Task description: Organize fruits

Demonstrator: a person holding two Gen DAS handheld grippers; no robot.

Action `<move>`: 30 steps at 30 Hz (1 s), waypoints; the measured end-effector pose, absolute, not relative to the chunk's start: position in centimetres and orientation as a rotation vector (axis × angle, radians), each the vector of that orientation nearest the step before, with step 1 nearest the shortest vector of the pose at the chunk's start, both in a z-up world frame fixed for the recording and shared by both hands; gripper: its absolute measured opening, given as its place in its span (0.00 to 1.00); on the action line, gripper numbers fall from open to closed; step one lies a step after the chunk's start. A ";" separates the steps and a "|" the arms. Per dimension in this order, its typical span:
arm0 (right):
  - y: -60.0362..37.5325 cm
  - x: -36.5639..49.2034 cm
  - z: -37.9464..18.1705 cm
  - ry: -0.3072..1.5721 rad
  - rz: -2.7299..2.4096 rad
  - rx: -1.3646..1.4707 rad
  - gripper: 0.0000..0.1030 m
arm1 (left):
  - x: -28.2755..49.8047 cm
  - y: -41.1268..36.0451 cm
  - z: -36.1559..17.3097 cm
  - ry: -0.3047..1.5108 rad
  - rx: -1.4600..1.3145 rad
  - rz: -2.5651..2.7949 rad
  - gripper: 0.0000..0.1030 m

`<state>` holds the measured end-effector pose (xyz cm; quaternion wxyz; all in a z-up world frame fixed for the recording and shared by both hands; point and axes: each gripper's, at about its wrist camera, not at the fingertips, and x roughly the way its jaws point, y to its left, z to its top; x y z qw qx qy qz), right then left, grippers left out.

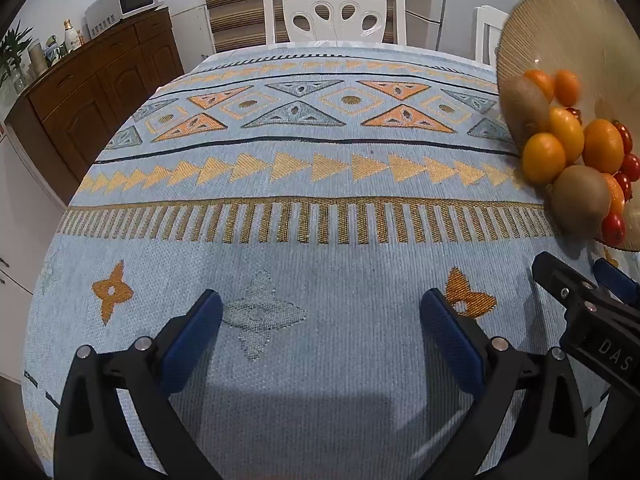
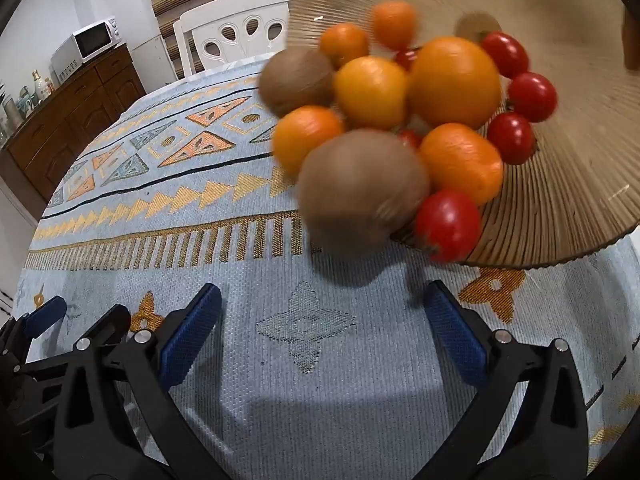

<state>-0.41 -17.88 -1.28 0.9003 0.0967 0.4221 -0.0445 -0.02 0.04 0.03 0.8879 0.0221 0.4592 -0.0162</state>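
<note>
A ribbed amber glass bowl (image 2: 560, 208) hangs steeply tilted over the right side of the table, its mouth facing me. Fruit spills from its lower rim, blurred: two brown kiwis (image 2: 360, 192) (image 2: 296, 80), a large orange (image 2: 454, 80), several mandarins (image 2: 460, 160) and several cherry tomatoes (image 2: 448, 220). My right gripper (image 2: 324, 328) is open and empty just below the front kiwi. My left gripper (image 1: 320, 320) is open over bare cloth, left of the bowl (image 1: 560, 32) and kiwi (image 1: 580, 196). The right gripper (image 1: 576, 280) shows at its right.
A light blue patterned tablecloth (image 1: 280, 168) covers the table. A white chair (image 1: 336, 12) stands at the far edge, with a second one (image 1: 486, 28) behind the bowl. A wooden sideboard (image 1: 100, 80) with a microwave (image 1: 136, 0) and bottles lines the left wall.
</note>
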 end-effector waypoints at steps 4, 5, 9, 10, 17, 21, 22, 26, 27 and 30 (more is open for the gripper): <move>-17.8 -0.5 -1.2 0.875 -0.092 0.202 0.97 | 0.0 0.0 0.0 0.958 0.053 -0.030 0.95; -17.8 -0.5 -1.2 0.876 -0.092 0.202 0.97 | 0.0 0.0 0.0 0.958 0.053 -0.030 0.95; -18.1 -0.4 -1.3 0.877 -0.091 0.204 0.97 | 0.0 0.0 0.0 0.958 0.053 -0.031 0.95; -18.1 -0.4 -1.3 0.877 -0.091 0.204 0.97 | 0.0 0.0 0.0 0.958 0.053 -0.030 0.95; -17.8 -0.3 -1.2 0.876 -0.091 0.203 0.97 | 0.0 0.0 0.0 0.958 0.053 -0.030 0.95; -17.9 -0.3 -1.3 0.877 -0.091 0.203 0.97 | -0.1 0.0 0.0 0.957 0.054 -0.030 0.95; -17.9 -0.3 -1.3 0.877 -0.091 0.203 0.97 | -0.1 0.0 0.0 0.957 0.054 -0.030 0.95; -17.9 -0.3 -1.2 0.878 -0.091 0.203 0.97 | -0.1 0.0 0.1 0.957 0.054 -0.030 0.95; -17.9 -0.3 -1.2 0.878 -0.091 0.203 0.97 | -0.1 0.0 0.0 0.957 0.054 -0.030 0.95; -17.9 -0.3 -1.2 0.878 -0.091 0.203 0.97 | -0.1 0.0 0.0 0.957 0.054 -0.030 0.95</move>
